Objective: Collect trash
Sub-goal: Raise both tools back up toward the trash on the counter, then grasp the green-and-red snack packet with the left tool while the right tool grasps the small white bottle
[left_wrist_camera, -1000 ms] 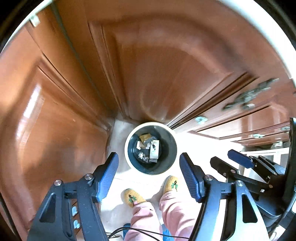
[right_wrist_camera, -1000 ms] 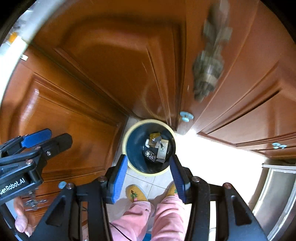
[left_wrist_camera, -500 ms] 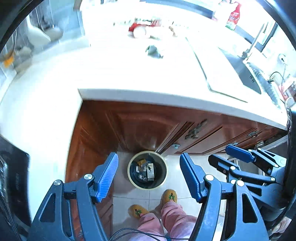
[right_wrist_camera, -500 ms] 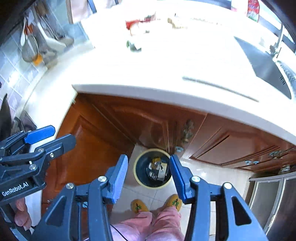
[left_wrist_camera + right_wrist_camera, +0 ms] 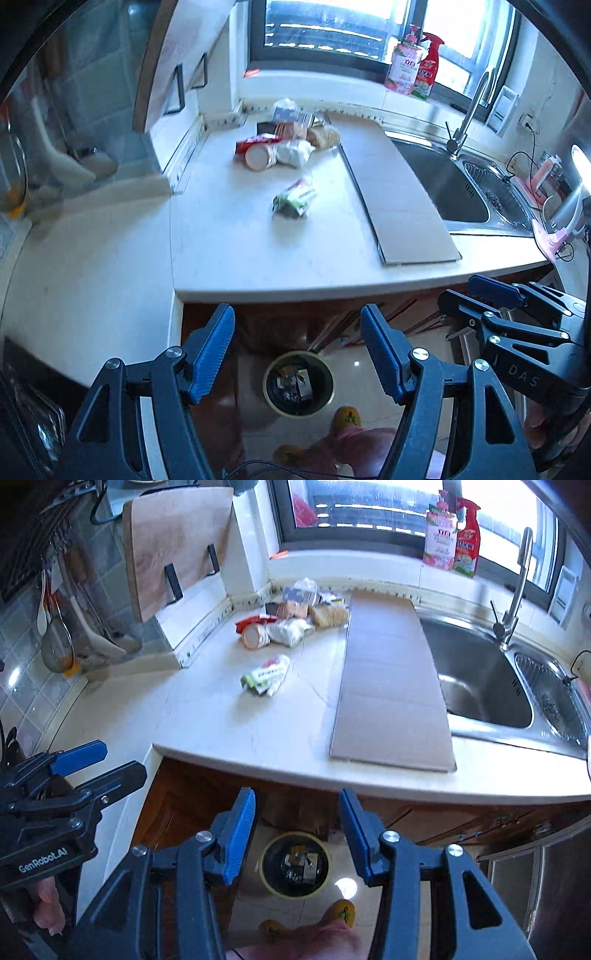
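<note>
You hold both grippers high over the bin (image 5: 298, 384), left (image 5: 297, 354) with fingers wide, right (image 5: 297, 836) narrower, both empty, ready for the wrapper (image 5: 294, 196) lying on the counter (image 5: 258, 254).

The white stone bench (image 5: 229, 734) carries a long flat sheet of brown cardboard (image 5: 388, 686) beside the steel sink. A crumpled green-and-white wrapper (image 5: 266, 675) lies alone near the middle. Toward the back wall sits a heap of mixed wrappers and packets (image 5: 291, 618), touching one another.

On the tiled floor (image 5: 280, 912) below stands a round yellow-rimmed trash bin (image 5: 295, 864).
</note>
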